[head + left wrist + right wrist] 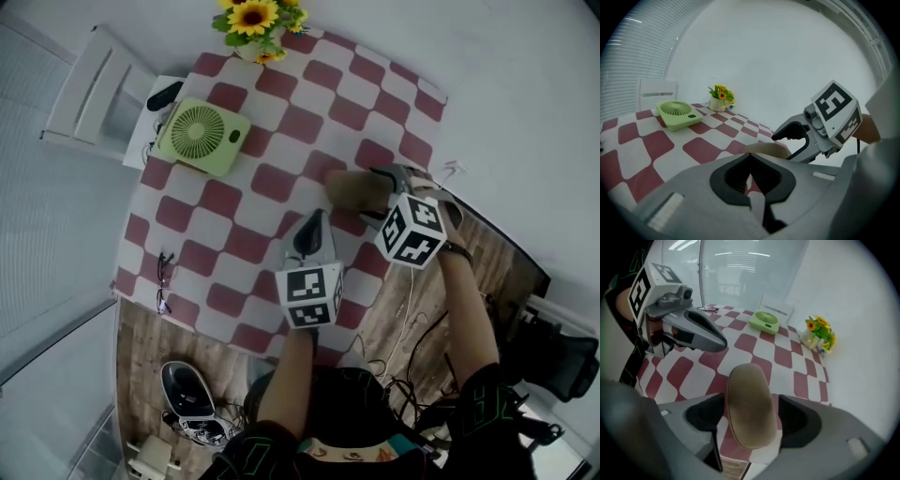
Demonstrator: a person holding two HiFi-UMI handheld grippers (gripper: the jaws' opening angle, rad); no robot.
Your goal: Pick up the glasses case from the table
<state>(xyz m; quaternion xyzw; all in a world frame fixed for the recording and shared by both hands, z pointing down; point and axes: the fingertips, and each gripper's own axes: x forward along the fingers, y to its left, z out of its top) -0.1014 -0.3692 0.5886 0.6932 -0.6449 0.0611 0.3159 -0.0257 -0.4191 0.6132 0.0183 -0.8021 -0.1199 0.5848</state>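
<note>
The glasses case is a tan oval shell lying on the red-and-white checked table near its right edge. My right gripper points steeply down over it. In the right gripper view the glasses case lies between the jaws of the right gripper, and a narrow gap shows on each side. The jaws stand open. My left gripper hovers just left of the case, shut and with nothing in it. In the left gripper view the glasses case shows past the left gripper.
A green fan and a pot of sunflowers stand at the far side. A pair of glasses lies by the left edge. A white chair stands beyond the table. Cables and a shoe lie on the wooden floor.
</note>
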